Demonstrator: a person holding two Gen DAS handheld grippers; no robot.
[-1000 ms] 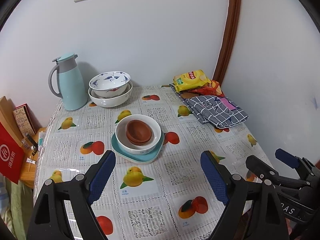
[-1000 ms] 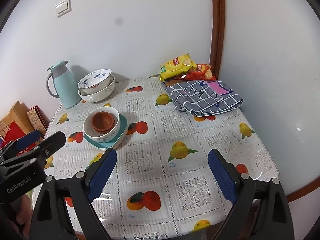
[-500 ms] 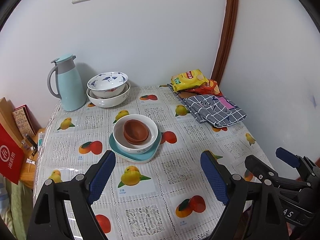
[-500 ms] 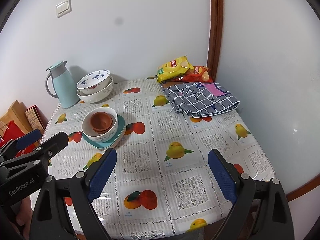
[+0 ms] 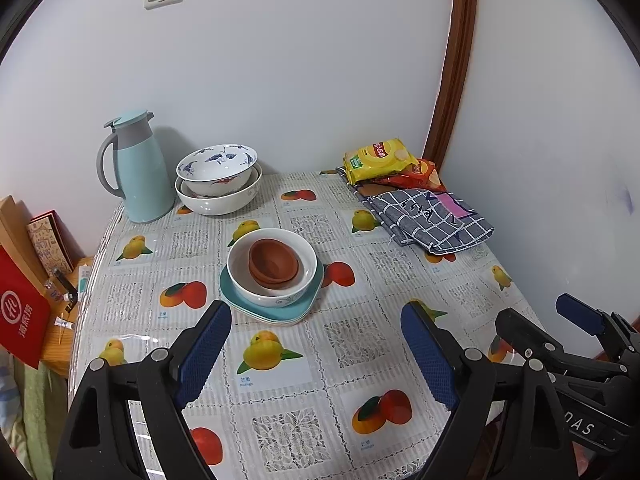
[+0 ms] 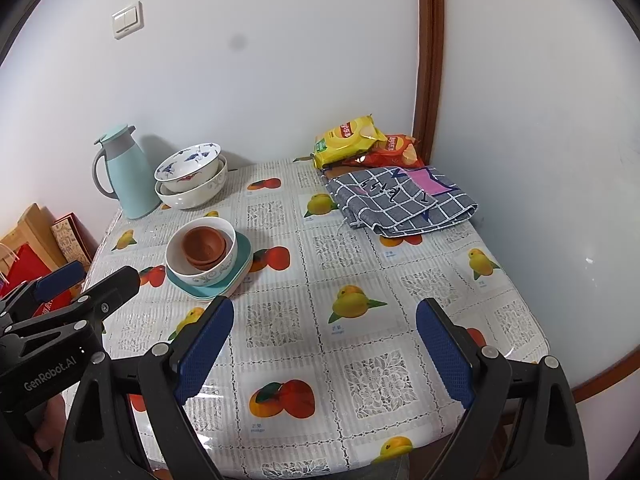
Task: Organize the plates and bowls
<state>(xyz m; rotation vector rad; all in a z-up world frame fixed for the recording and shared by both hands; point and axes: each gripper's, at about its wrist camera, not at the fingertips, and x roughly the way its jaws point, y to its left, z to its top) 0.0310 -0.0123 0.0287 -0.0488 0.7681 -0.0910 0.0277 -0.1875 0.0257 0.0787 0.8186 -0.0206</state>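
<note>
On fruit-print tablecloth (image 5: 288, 364), stacked bowls (image 5: 273, 266) near thermos (image 5: 138, 168).

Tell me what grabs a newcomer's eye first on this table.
The fruit-print tablecloth dominates. At its middle, brown bowls nest in a white bowl on teal plates; a second bowl stack sits at the back beside a teal jug. Yellow and red snack bags and a checked cloth fill the far right corner, and both claws hang open near the front edge.
</note>
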